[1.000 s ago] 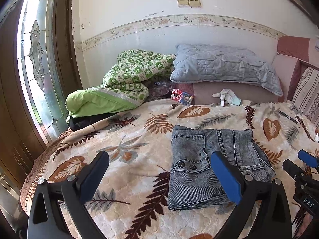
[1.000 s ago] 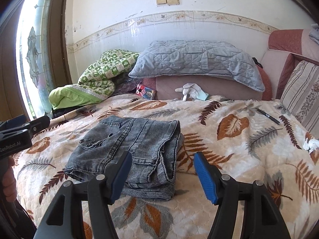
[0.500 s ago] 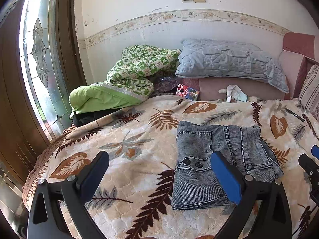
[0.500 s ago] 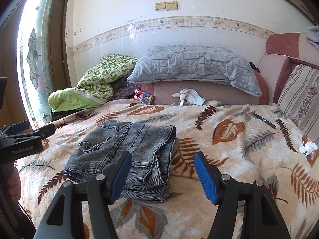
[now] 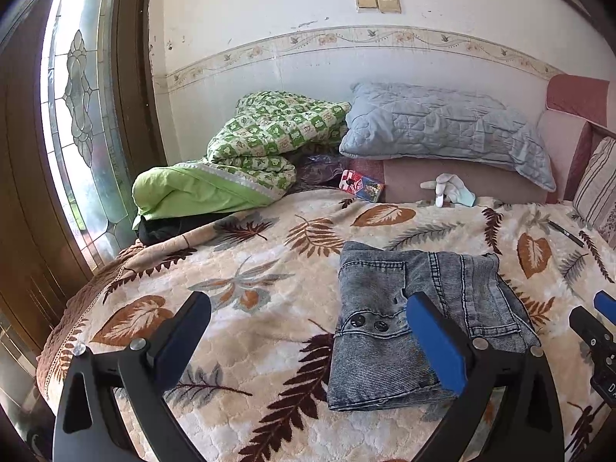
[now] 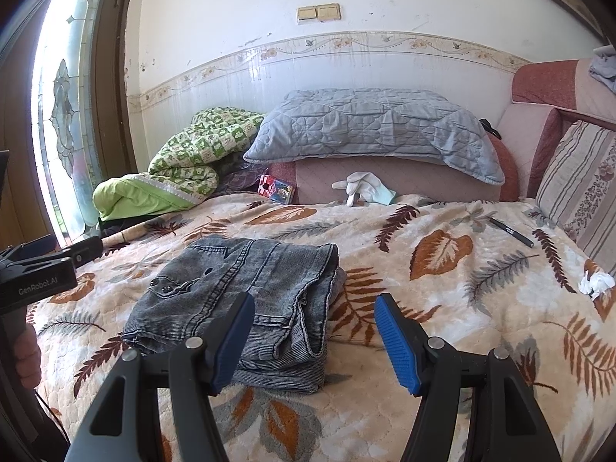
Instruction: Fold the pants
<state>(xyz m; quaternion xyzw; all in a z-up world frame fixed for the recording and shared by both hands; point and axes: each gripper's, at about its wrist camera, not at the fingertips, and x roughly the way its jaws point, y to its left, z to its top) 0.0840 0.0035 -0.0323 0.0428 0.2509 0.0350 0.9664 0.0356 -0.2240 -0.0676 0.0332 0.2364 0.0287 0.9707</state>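
Left wrist view: the left gripper (image 5: 308,327) hangs above the bed (image 5: 246,308) with jaws spread wide and nothing between them; the pants (image 5: 423,319), a folded grey denim stack, lie flat on the leaf-print cover behind its right finger, and the right gripper (image 5: 600,327) shows at the right edge. Right wrist view: the right gripper (image 6: 313,337) is also spread and empty, the pants (image 6: 246,300) lying behind its left finger, with the left gripper (image 6: 42,273) at the left edge and a pen (image 6: 512,231) well apart to the right.

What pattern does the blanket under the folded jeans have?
Brown and grey leaves on cream blanket, clearest in the right wrist view.
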